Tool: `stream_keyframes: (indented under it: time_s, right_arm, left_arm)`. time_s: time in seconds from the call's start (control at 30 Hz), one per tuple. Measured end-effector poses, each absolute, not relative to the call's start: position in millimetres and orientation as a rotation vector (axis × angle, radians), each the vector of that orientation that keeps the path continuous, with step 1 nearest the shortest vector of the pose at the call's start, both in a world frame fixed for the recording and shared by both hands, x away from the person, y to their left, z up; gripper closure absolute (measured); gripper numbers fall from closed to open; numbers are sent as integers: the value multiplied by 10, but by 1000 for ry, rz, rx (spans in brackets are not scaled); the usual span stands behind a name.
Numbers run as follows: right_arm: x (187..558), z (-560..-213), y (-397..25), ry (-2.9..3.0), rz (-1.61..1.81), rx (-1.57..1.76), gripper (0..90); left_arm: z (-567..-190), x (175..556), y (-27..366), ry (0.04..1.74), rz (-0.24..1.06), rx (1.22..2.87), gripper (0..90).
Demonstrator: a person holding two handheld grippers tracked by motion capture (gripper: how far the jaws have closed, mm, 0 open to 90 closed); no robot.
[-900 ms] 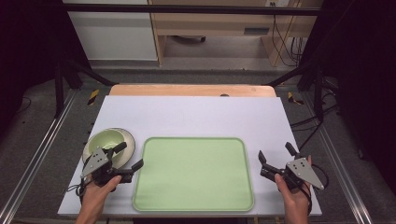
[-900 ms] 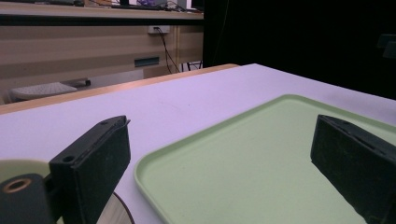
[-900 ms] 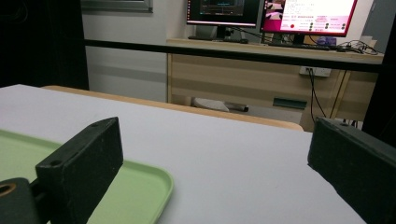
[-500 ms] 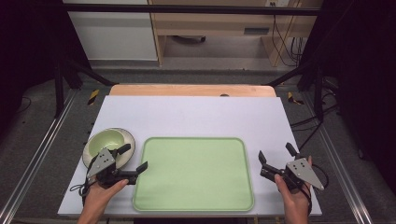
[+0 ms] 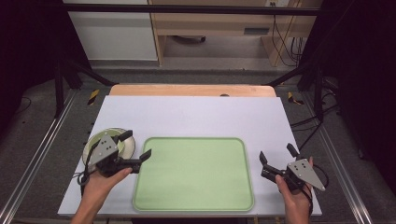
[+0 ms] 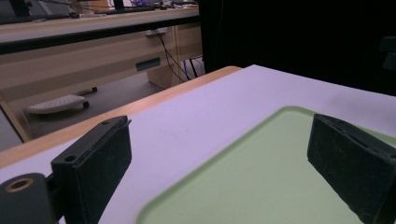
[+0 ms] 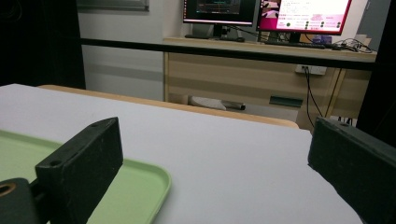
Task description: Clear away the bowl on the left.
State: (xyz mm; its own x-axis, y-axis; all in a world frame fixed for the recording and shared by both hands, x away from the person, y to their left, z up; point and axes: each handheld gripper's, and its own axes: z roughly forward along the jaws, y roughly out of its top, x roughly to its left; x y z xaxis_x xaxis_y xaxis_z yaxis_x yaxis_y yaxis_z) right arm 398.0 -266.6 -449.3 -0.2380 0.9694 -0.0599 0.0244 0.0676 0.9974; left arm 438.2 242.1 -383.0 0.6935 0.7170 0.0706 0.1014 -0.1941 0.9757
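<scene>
1. The left gripper (image 5: 135,150) has swung away from the round pale-green plate with a dark rim (image 5: 125,145) since a second ago. Its jaws pointed up over the plate then; now they point right, toward the rounded-corner light-green plastic tray (image 5: 194,173).
2. Its jaws stand wide apart with nothing between them. In the left gripper view one black jaw sits over the white table cover (image 6: 196,126) and the other over the tray's near corner (image 6: 261,172).
3. The right gripper (image 5: 278,159) has not shifted over the same span. It rests just beside the tray's right edge, jaws spread and empty.
4. The plate lies on the white cover at the tray's left, close to its rim; whether the two touch is hard to tell under the hand.
5. Judgement: the plate looks like the thing in hand, and turning away from it suggests a re-aim, not a grasp.
6. The tray is bare, so the whole of it is free for setting something down. The far half of the cover is open too.
7. Edges to mind: the tray's raised lip (image 7: 161,179), the plate's low rim, and the cover's left edge close behind the plate.
</scene>
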Motion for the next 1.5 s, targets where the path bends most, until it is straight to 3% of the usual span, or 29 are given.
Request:
stream_keyframes:
  time_s: [0.23, 0.57, 0.77, 1.5]
  right_arm:
    - [3960, -4487, -2643, 1437, 1317, 1065, 33]
    - [3964, -4483, -2635, 1436, 1315, 1074, 34]
    - [3950, -4475, -2640, 1438, 1314, 1077, 34]
    - [3955, -4483, -2607, 1476, 1300, 1081, 47]
  left_arm:
    - [-3552, 4719, 2549, 739, 653, 1649, 71]
    - [-3661, 4766, 3028, 910, 708, 1607, 81]
    - [-3725, 4778, 3269, 1002, 794, 1669, 82]
    - [-3970, 4835, 3585, 1206, 831, 1739, 87]
